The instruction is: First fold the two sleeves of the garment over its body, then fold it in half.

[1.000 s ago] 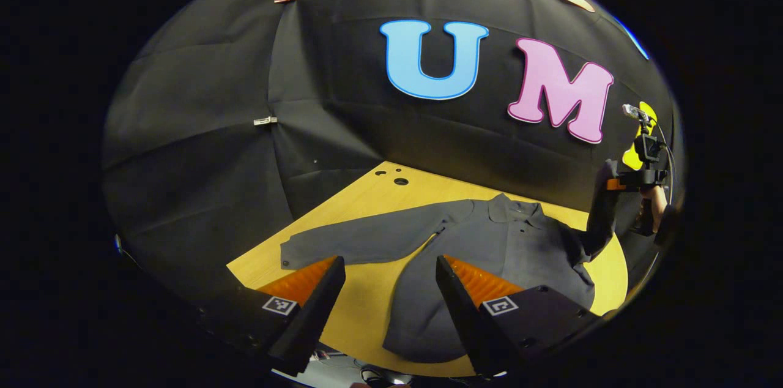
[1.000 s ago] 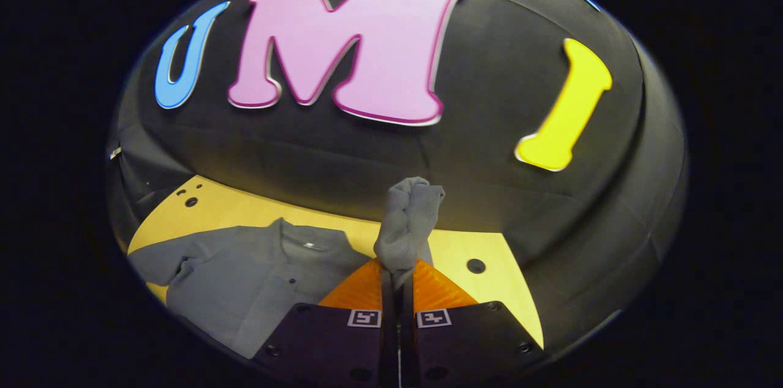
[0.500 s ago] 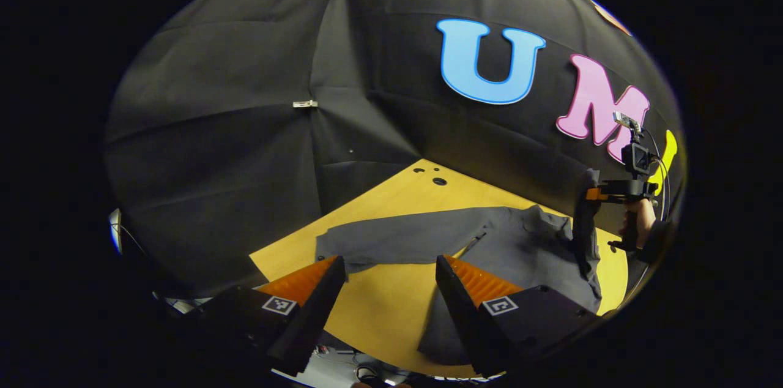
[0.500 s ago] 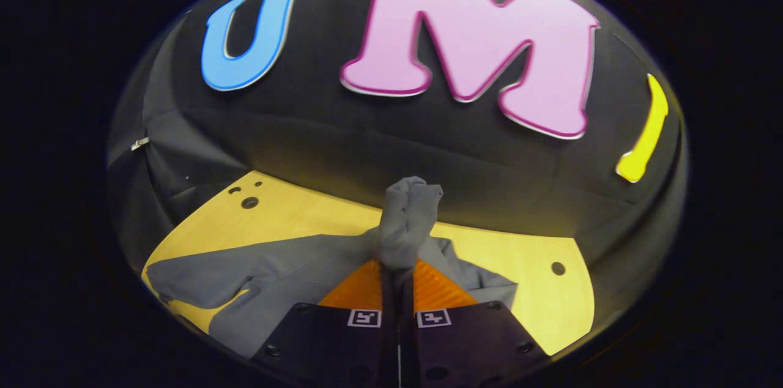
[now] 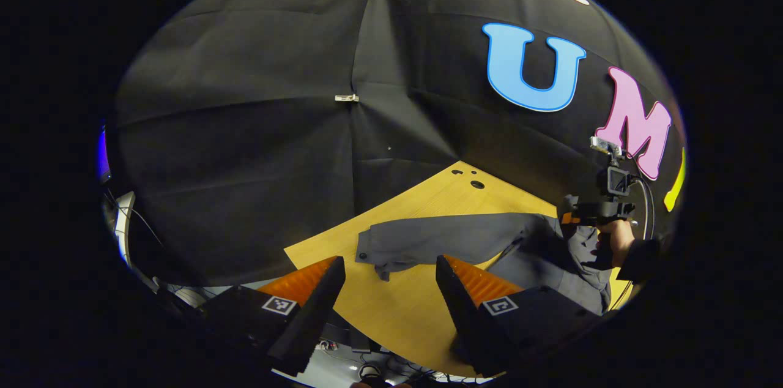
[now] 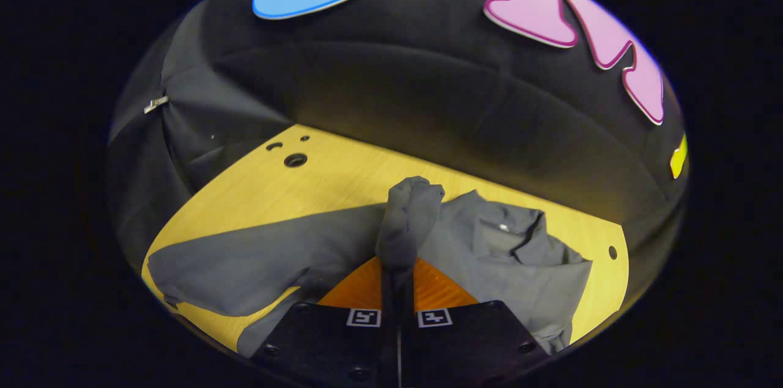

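Observation:
A grey long-sleeved shirt [image 6: 501, 253] lies on the wooden table [image 6: 342, 180], collar toward the far wall. My right gripper [image 6: 399, 262] is shut on the bunched cuff of one sleeve [image 6: 408, 210], held up over the shirt's body. In the left gripper view that same gripper [image 5: 590, 212] and the hand holding it hover above the shirt [image 5: 538, 259] at the right. The other sleeve [image 5: 428, 241] stretches flat to the left. My left gripper [image 5: 388, 281] stands open above the table, just short of that sleeve's cuff, nothing between its fingers.
The table [image 5: 391, 308] has small holes near its far corner [image 5: 477, 184] and one by its right edge [image 6: 612, 251]. Black cloth walls close in behind. Below the table's near edge lie cables and a pale floor [image 5: 342, 357].
My right gripper has carried the sleeve cuff leftward and down over the shirt's body. My left gripper's view has swung left; it stays open.

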`<state>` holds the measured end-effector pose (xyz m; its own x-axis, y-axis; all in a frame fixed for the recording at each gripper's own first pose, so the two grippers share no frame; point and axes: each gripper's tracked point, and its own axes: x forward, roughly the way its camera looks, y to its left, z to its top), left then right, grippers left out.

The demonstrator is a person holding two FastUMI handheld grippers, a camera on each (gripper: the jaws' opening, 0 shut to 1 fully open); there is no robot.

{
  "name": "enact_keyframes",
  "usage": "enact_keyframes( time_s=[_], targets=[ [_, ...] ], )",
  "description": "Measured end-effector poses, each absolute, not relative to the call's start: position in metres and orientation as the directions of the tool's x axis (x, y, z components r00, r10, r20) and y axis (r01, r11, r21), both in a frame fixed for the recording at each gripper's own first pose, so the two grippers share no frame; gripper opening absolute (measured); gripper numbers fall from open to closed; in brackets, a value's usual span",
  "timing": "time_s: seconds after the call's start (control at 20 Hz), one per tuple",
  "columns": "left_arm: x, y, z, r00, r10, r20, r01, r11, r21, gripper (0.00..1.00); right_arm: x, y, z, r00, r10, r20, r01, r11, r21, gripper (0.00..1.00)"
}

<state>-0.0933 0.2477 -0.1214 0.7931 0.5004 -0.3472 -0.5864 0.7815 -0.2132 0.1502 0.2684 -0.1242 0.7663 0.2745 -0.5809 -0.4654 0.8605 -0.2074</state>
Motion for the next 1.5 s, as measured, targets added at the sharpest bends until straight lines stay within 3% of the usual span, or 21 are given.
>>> enact_keyframes(
  time_s=[0.1, 0.15, 0.2, 0.3, 0.55, 0.6, 0.75, 1.25, 1.4, 1.45, 1.5],
  targets=[
    [-0.092, 0.249, -0.129, 0.789, 0.498, -0.36, -0.59, 0.777, -0.219, 0.94, 0.144, 0.27, -0.14, 0.75, 0.248, -0.613, -0.463, 0.859, -0.218, 0.11],
    [-0.091, 0.251, -0.13, 0.787, 0.502, -0.36, -0.594, 0.773, -0.221, 0.94, 0.141, 0.272, -0.145, 0.741, 0.245, -0.626, -0.466, 0.858, -0.215, 0.07],
    [-0.086, 0.256, -0.132, 0.783, 0.509, -0.356, -0.6, 0.77, -0.217, 0.92, 0.139, 0.275, -0.149, 0.735, 0.247, -0.632, -0.47, 0.857, -0.211, 0.2],
    [-0.079, 0.263, -0.131, 0.781, 0.52, -0.346, -0.606, 0.767, -0.212, 0.94, 0.132, 0.281, -0.149, 0.726, 0.26, -0.636, -0.479, 0.855, -0.197, 0.26],
    [-0.054, 0.287, -0.134, 0.799, 0.508, -0.322, -0.59, 0.768, -0.25, 0.94, 0.106, 0.285, -0.118, 0.729, 0.332, -0.599, -0.498, 0.857, -0.131, 0.88],
    [-0.05, 0.294, -0.137, 0.799, 0.509, -0.322, -0.59, 0.766, -0.254, 0.95, 0.1, 0.279, -0.109, 0.737, 0.335, -0.588, -0.494, 0.86, -0.128, 0.93],
    [-0.032, 0.312, -0.152, 0.799, 0.501, -0.331, -0.589, 0.762, -0.269, 0.94, 0.085, 0.245, -0.082, 0.765, 0.326, -0.556, -0.472, 0.871, -0.137, 0.99],
    [0.041, 0.363, -0.223, 0.748, 0.471, -0.467, -0.628, 0.729, -0.271, 0.92, 0.047, 0.089, -0.026, 0.856, 0.176, -0.486, -0.318, 0.921, -0.227, 0.98],
    [0.061, 0.372, -0.237, 0.739, 0.463, -0.49, -0.622, 0.748, -0.231, 0.96, 0.027, 0.052, -0.018, 0.87, 0.126, -0.476, -0.256, 0.942, -0.218, 0.98],
    [0.067, 0.372, -0.244, 0.735, 0.456, -0.503, -0.617, 0.757, -0.215, 0.92, 0.019, 0.041, -0.014, 0.875, 0.112, -0.471, -0.239, 0.946, -0.22, 0.98],
    [0.073, 0.372, -0.248, 0.734, 0.444, -0.513, -0.608, 0.767, -0.206, 0.96, 0.012, 0.03, -0.011, 0.88, 0.095, -0.465, -0.222, 0.948, -0.227, 0.98]
  ],
)
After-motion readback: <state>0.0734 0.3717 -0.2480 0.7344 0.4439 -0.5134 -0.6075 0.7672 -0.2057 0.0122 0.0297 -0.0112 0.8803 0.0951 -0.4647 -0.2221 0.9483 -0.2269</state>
